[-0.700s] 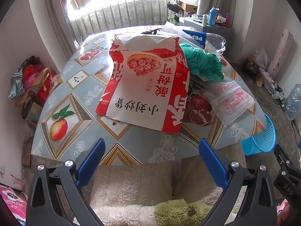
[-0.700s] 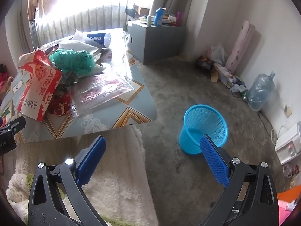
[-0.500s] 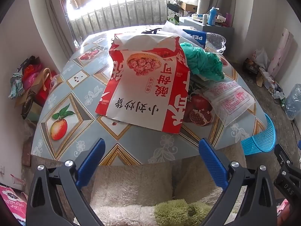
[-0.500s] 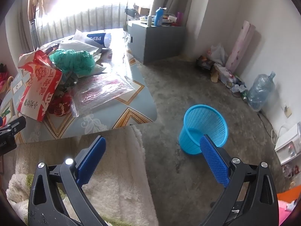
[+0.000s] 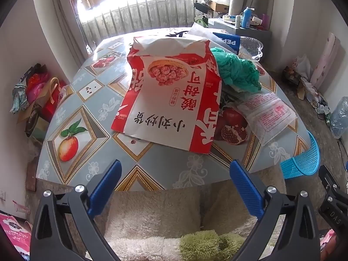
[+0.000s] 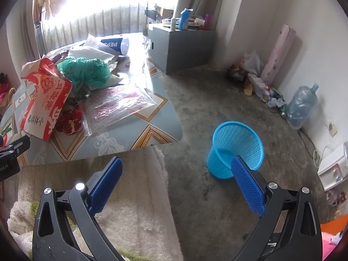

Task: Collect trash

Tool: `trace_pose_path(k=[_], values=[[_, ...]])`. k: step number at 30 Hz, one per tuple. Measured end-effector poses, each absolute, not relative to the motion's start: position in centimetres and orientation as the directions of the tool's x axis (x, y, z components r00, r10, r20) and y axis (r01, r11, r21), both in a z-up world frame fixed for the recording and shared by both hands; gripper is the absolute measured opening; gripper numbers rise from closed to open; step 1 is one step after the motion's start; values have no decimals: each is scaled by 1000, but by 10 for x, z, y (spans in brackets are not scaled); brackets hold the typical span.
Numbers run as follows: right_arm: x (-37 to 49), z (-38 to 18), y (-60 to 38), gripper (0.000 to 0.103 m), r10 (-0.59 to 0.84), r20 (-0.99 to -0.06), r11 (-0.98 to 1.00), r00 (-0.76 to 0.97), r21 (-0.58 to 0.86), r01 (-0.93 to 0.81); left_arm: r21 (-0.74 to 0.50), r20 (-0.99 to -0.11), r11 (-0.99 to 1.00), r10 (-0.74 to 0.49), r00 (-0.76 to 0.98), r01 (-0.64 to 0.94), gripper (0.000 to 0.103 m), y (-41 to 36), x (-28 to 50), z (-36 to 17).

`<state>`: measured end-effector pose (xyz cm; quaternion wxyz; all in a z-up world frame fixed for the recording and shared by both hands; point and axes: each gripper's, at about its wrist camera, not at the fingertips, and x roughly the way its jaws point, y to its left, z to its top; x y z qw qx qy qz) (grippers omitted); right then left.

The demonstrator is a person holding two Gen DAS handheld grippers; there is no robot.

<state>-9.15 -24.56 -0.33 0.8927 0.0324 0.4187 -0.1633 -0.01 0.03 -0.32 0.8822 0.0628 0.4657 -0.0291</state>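
Note:
A red and white paper snack bag (image 5: pixel 171 100) lies on the patterned table (image 5: pixel 87 117), also seen in the right wrist view (image 6: pixel 46 102). Beside it lie a crumpled green plastic bag (image 5: pixel 237 71), a clear plastic packet with red print (image 5: pixel 267 115) and a Pepsi bottle (image 5: pixel 239 42). A blue mesh waste basket (image 6: pixel 236 148) stands on the floor right of the table. My left gripper (image 5: pixel 174 174) is open and empty, just short of the table's near edge. My right gripper (image 6: pixel 176 171) is open and empty, between the table corner and the basket.
A fluffy cream seat cover (image 5: pixel 156 217) lies below both grippers. A grey cabinet (image 6: pixel 182 45) with bottles stands behind the table. A large water jug (image 6: pixel 302 106) and clutter line the right wall. Bags (image 5: pixel 37 95) sit on the floor left of the table.

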Motion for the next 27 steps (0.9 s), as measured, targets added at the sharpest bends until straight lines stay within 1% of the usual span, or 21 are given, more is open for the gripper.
trace_pose_path(k=[27], values=[[-94, -2, -246, 95, -266, -756, 944, 598, -77, 322, 100, -829, 989, 21, 559, 110, 97, 3, 0, -6]])
